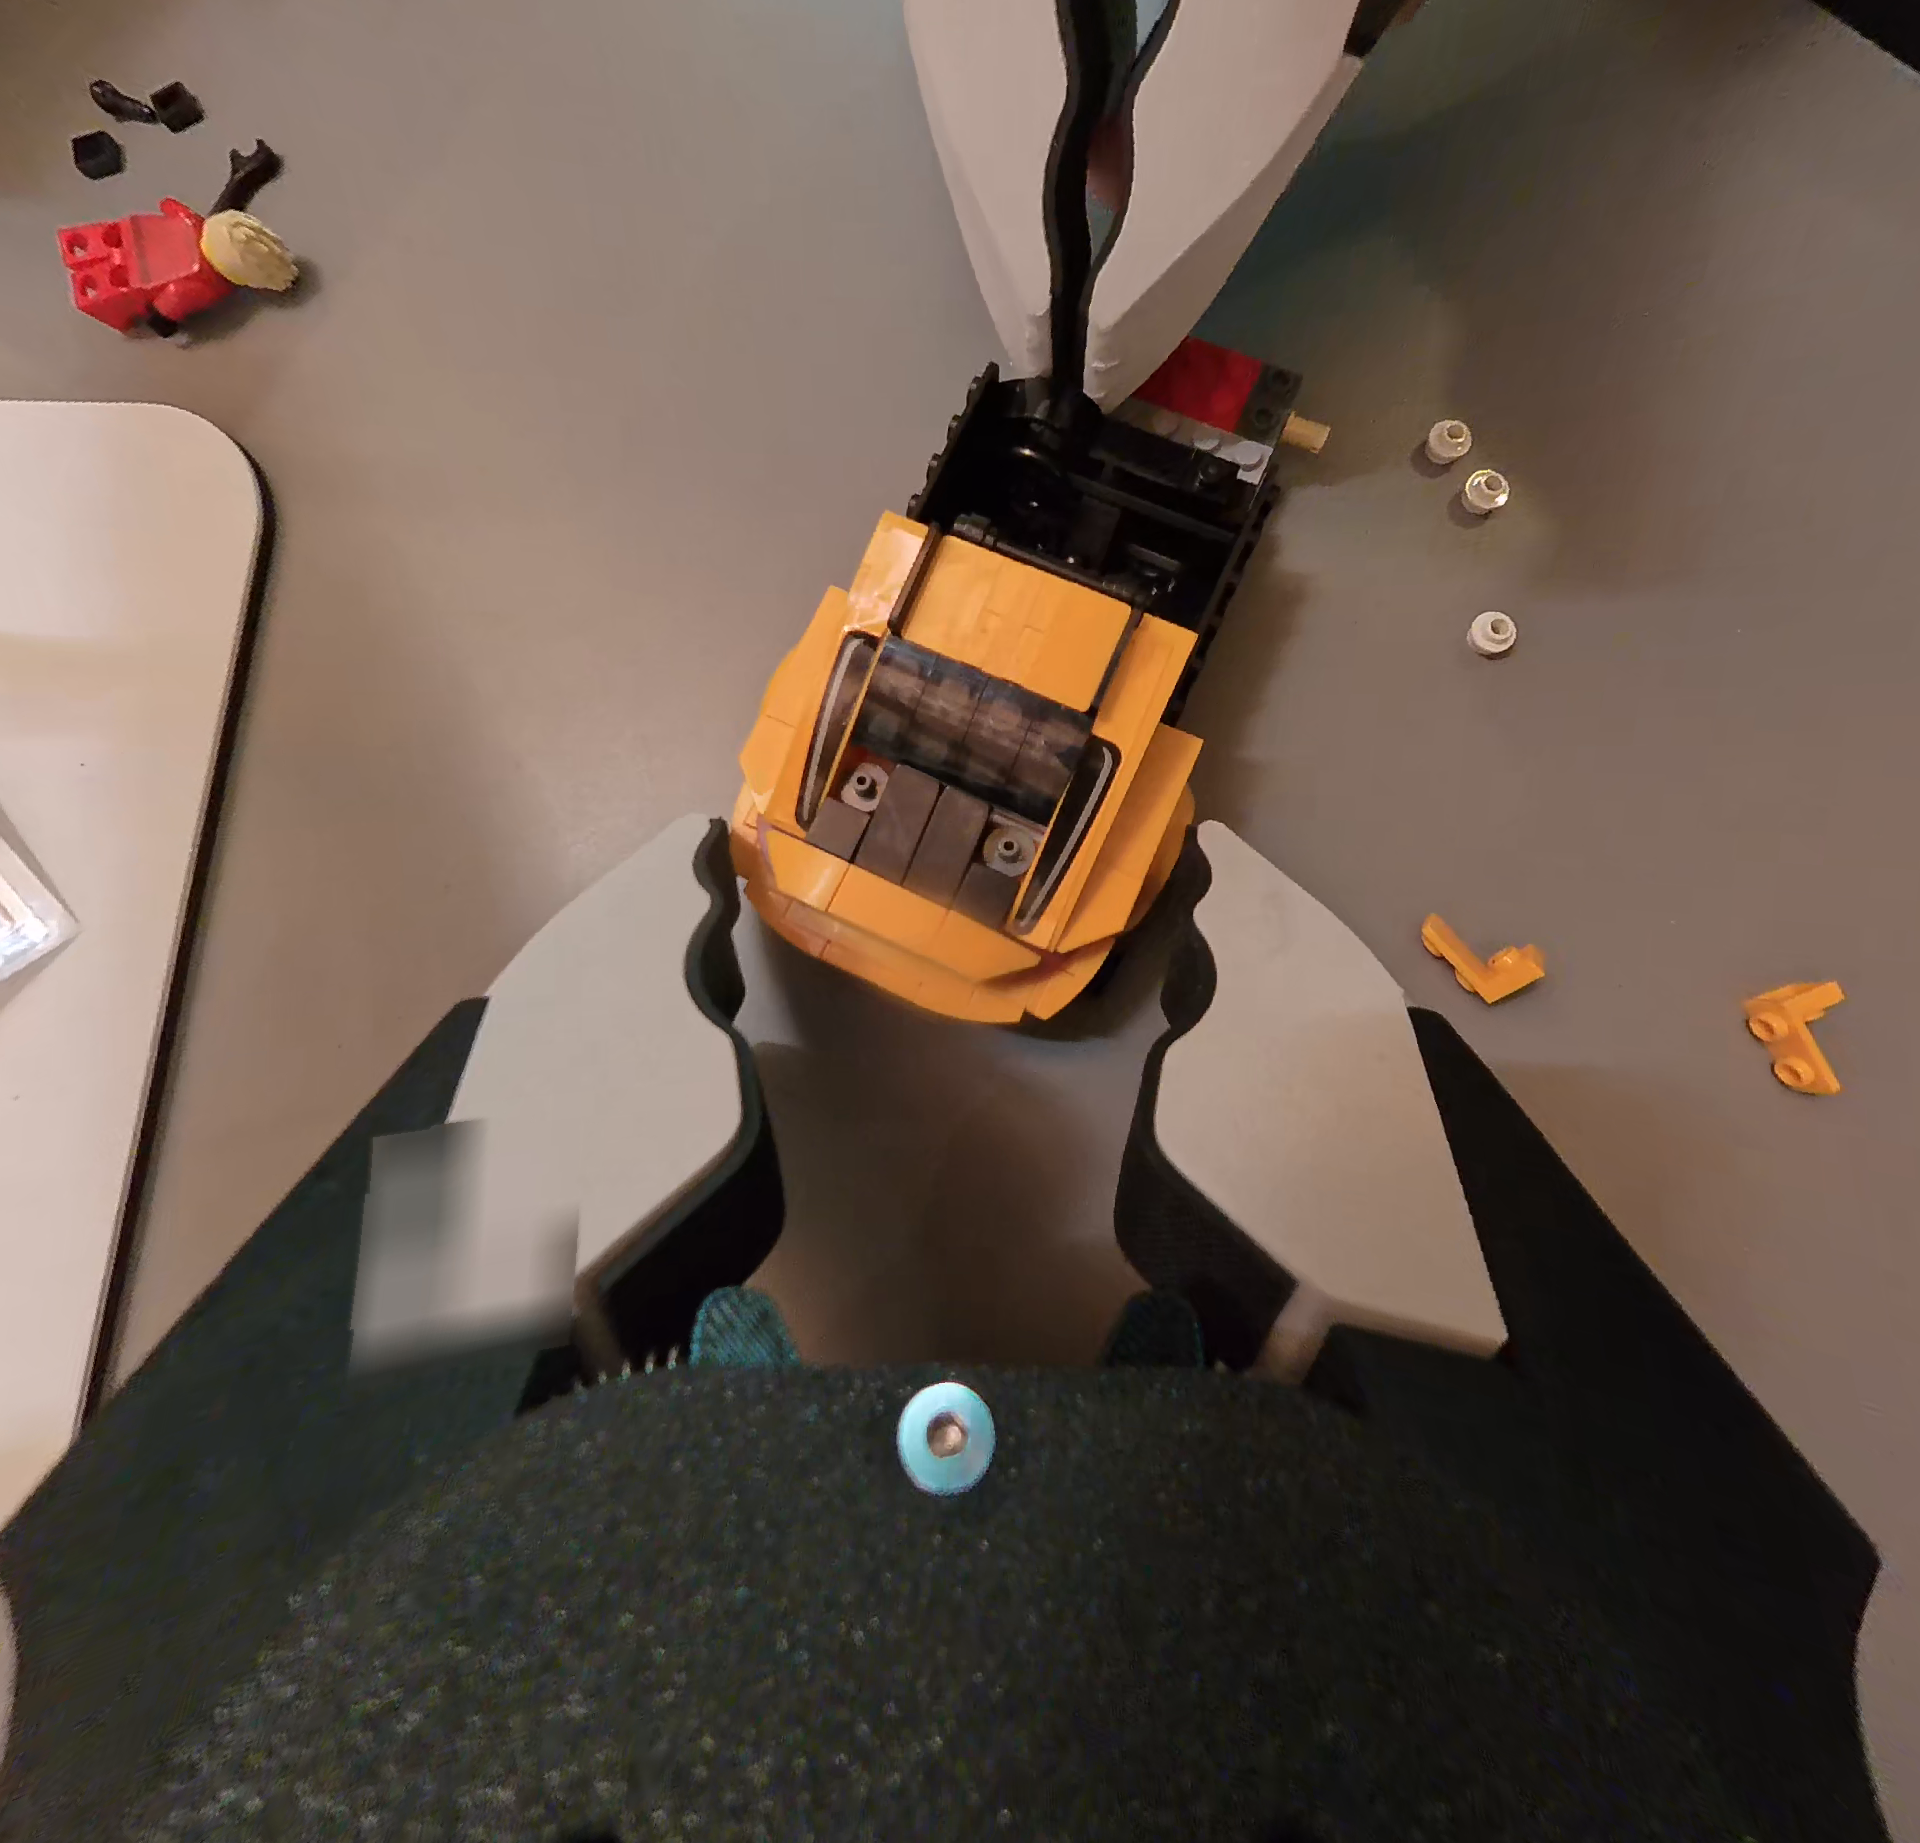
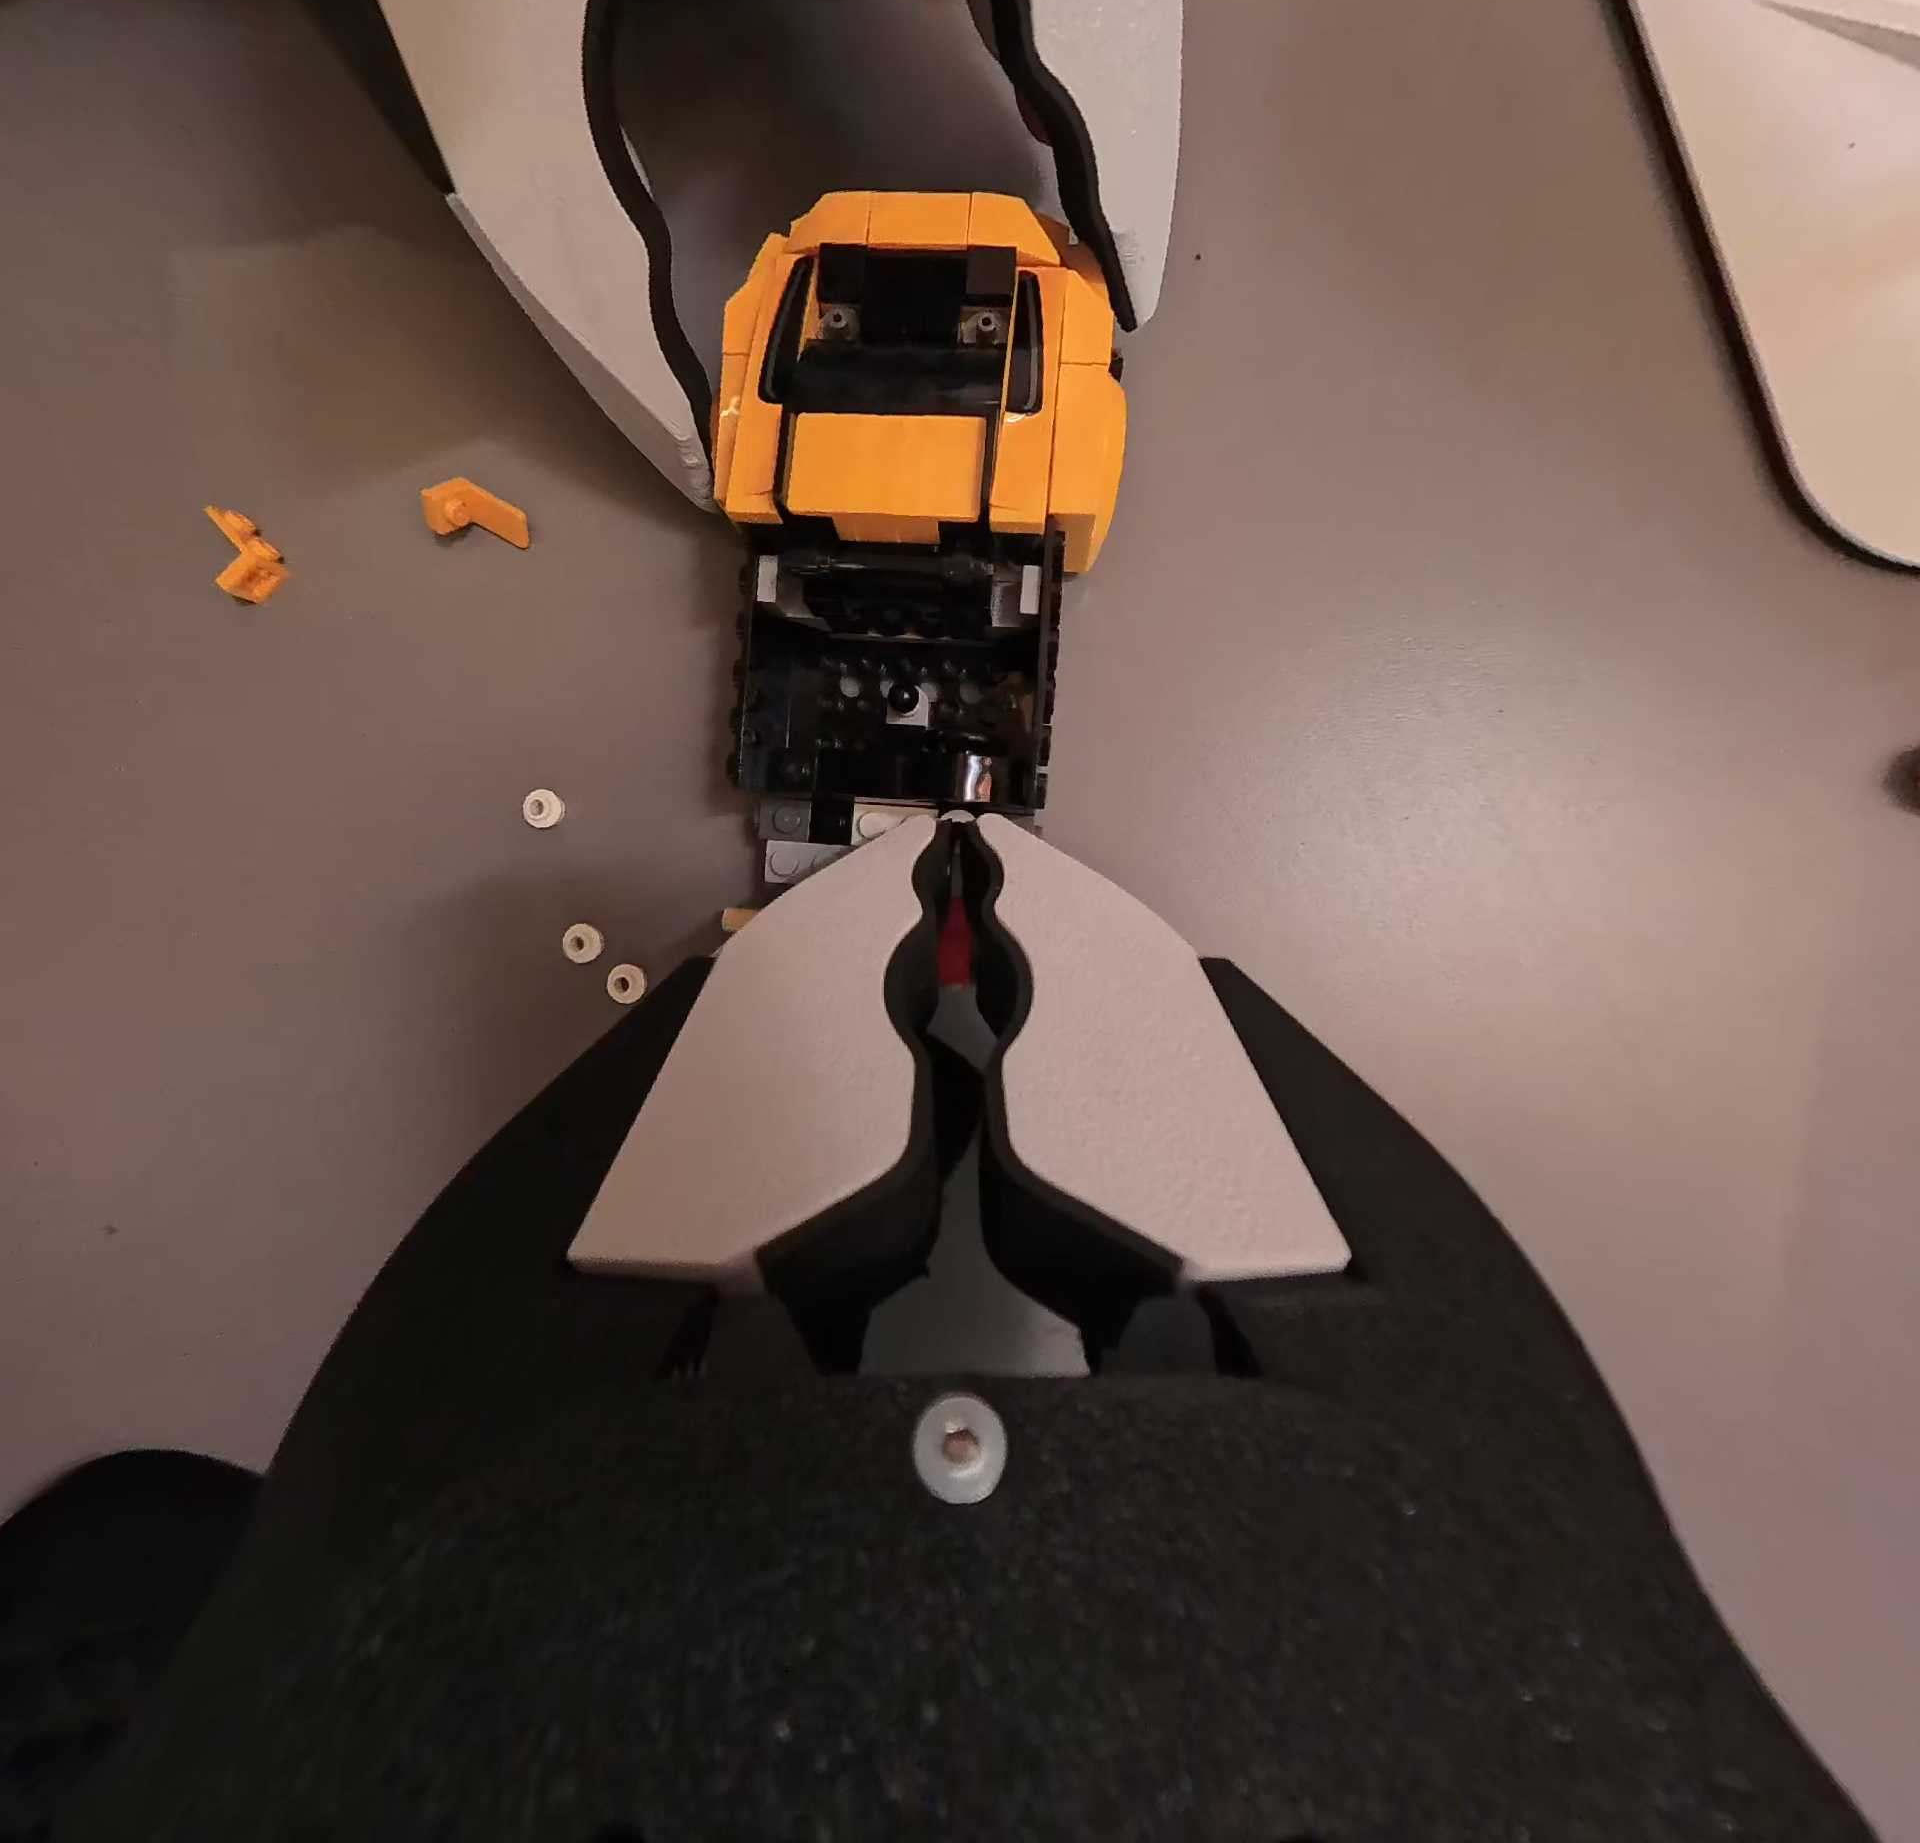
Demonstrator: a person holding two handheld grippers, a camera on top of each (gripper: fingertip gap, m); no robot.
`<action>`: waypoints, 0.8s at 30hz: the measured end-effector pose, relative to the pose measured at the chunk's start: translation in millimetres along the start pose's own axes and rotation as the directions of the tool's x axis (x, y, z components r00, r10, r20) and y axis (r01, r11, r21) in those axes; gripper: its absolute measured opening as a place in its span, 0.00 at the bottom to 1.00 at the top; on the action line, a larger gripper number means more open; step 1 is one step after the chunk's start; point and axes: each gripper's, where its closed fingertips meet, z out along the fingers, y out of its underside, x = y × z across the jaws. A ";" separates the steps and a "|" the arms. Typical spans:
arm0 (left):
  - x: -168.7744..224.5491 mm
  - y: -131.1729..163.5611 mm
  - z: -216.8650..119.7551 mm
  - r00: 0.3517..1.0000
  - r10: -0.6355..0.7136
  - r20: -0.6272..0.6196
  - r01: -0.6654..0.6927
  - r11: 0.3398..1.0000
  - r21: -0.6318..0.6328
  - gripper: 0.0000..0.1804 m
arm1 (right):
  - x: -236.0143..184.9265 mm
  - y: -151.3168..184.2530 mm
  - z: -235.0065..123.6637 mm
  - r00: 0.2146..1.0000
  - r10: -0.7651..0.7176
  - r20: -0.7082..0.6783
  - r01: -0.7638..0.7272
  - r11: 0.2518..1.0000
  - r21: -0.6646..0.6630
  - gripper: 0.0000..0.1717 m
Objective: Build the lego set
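Orange and black bricks make up the toy car that sits on the grey table between your two hand-held grippers. Its orange end points at your left hand-held gripper, and its bare black end points at your right one.

Your left hand-held gripper is spread wide. The orange end of the car sits between its two fingers. One pad looks to be just at the car's corner, and you cannot tell if the other pad touches.

Your right hand-held gripper is clenched, with its fingertips closed together right at the black end of the car, over the grey and red bricks there. A bit of red shows in the dark slot between its pads. You cannot tell if the tips pinch any part of the car.

Three small round pale studs lie on the table beside the black end. Two bent orange pieces lie apart from the car, near your left hand-held gripper. Far off on the other side lies a little toy figure in red with pale hair, next to some small black bits. A white board with round corners lies at the edge of the table.
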 end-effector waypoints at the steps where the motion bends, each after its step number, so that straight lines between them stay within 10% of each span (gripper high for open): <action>1: 0.0 0.0 0.0 1.000 0.000 0.000 0.000 1.000 0.000 0.44 | 0.0 0.0 0.0 1.000 0.006 0.007 -0.006 1.000 -0.002 0.01; 24: 1.0 0.9 -0.8 1.000 0.007 -0.002 -0.007 1.000 -0.012 0.44 | -8.7 -7.9 -21.2 0.998 0.013 -0.059 0.001 0.974 0.229 0.08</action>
